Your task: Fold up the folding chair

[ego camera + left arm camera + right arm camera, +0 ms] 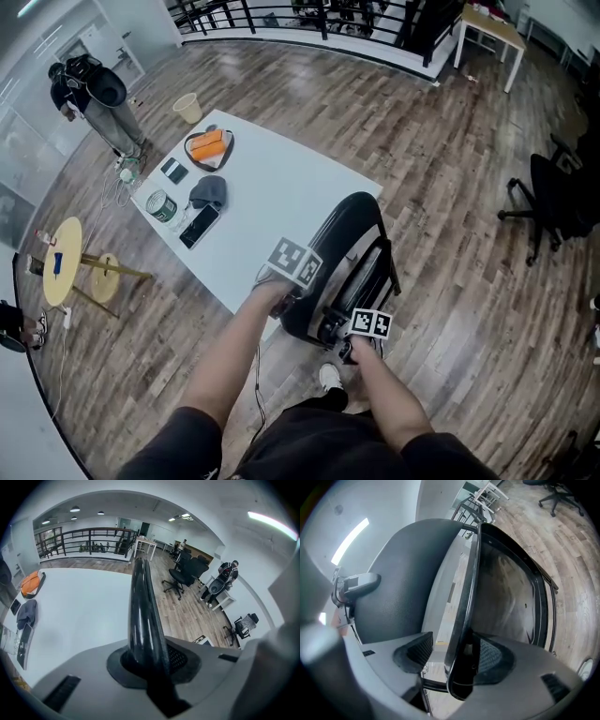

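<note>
Folding chair (345, 246): beside the white table (281, 178), seat and back apparently nearly flat together.
Left gripper (150, 660): clamped on the chair's black frame tube, likely steadying it.
Right gripper (452, 660): jaws apart around the chair's rim, which touches one pad only, seemingly placed to press the fold shut.

Head view looks down; gripper views hug chair (352, 225).

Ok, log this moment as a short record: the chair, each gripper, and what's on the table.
chair: black chair, upright beside the white table
left gripper: left gripper clamped on the chair's black rim
right gripper: right gripper open, chair frame between its jaws, gap at one pad
on table: can, phone, grey cloth, tray with something orange
</note>
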`<move>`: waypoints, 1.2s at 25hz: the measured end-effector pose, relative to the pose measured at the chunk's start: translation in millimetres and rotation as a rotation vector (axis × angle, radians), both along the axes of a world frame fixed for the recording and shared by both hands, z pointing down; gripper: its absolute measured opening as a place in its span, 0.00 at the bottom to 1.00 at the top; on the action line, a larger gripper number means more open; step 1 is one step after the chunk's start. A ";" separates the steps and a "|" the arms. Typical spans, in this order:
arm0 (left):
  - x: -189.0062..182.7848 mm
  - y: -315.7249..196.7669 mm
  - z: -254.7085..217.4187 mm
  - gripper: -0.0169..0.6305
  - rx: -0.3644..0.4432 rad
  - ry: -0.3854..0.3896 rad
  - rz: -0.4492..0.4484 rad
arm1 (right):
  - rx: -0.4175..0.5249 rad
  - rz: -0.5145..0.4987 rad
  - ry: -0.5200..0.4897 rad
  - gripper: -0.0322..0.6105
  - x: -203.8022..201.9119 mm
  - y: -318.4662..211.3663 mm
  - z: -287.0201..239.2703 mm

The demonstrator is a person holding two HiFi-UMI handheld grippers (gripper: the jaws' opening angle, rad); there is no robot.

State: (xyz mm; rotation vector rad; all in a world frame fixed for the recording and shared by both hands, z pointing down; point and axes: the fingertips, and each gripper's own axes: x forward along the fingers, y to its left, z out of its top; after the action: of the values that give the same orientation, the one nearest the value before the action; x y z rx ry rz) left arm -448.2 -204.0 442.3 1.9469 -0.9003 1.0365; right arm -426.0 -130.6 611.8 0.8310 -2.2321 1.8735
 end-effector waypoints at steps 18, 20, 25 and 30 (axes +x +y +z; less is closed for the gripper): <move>-25.7 -7.2 0.5 0.21 0.092 -0.006 -0.042 | 0.106 0.002 0.104 0.47 1.2 -4.7 4.8; -34.2 -2.1 -6.9 0.30 0.146 -0.013 -0.098 | 0.165 0.006 0.148 0.49 22.2 -3.1 -4.1; -58.5 23.3 -39.7 0.43 0.333 -0.091 -0.213 | 0.307 0.037 0.171 0.49 81.2 7.7 -47.3; -61.8 71.5 -74.9 0.41 0.481 -0.161 -0.261 | 0.446 0.061 0.171 0.49 134.3 44.3 -97.7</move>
State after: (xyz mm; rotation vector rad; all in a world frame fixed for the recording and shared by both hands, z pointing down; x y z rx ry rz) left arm -509.9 -132.5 367.4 2.0658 -1.5649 0.8873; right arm -291.7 -86.3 514.1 1.0830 -2.5712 1.2751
